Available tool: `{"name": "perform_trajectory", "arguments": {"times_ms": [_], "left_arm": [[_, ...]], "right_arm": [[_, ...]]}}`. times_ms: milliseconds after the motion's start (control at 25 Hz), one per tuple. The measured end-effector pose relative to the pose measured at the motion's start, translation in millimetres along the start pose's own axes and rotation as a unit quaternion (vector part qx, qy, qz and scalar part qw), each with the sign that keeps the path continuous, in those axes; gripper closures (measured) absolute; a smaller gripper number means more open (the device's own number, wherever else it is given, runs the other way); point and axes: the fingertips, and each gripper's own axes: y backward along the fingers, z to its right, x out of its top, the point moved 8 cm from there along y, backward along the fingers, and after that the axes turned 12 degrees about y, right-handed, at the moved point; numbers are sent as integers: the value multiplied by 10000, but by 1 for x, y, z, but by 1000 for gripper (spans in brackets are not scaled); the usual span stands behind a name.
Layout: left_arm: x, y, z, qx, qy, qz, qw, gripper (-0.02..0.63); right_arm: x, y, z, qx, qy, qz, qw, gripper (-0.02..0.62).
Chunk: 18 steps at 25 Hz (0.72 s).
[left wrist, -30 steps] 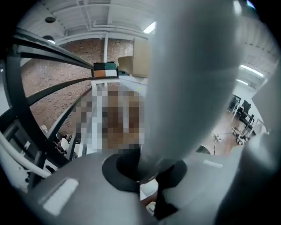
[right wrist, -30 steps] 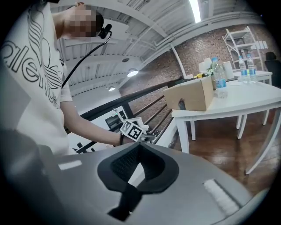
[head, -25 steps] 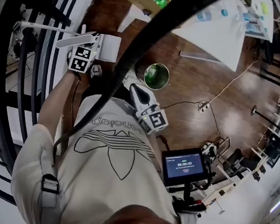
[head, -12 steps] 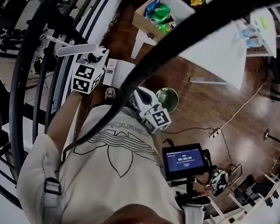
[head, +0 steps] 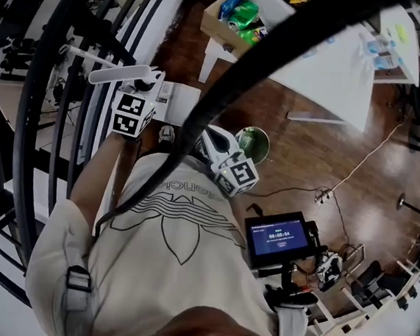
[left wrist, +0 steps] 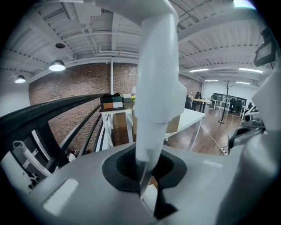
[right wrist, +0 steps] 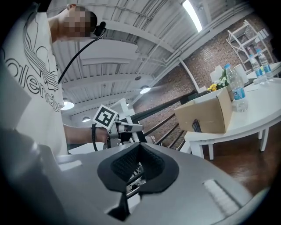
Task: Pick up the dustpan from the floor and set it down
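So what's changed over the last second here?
The left gripper has risen, lifting the dustpan with it. Its jaws stay shut on the white handle. The right gripper stays close to the person's chest, with its jaws together and nothing between them.

Evenly lit indoors from ceiling lamps point(left wrist: 57, 66) and a strip light point(right wrist: 193, 15); head view dimmer, with soft glare on the wooden floor point(head: 371, 179); strong fisheye bending and dark corners in all views; dustpan handle point(left wrist: 156, 79) close, blurred and overbright in the left gripper view.
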Motion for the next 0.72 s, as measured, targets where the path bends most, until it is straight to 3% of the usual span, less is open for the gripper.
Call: {"name": "perform_trajectory", "arguments": {"times_ms": [320,720], "left_arm": [[-70,-60,-28,69,210,-395,9990,554],[-132,-136,-41,-97,-13,-906,9958,554]], "right_arm": [[-12,13,0,-236,-51,-296,9993,594],[-24,41,-5,-590,-13,-859,9946,594]]}}
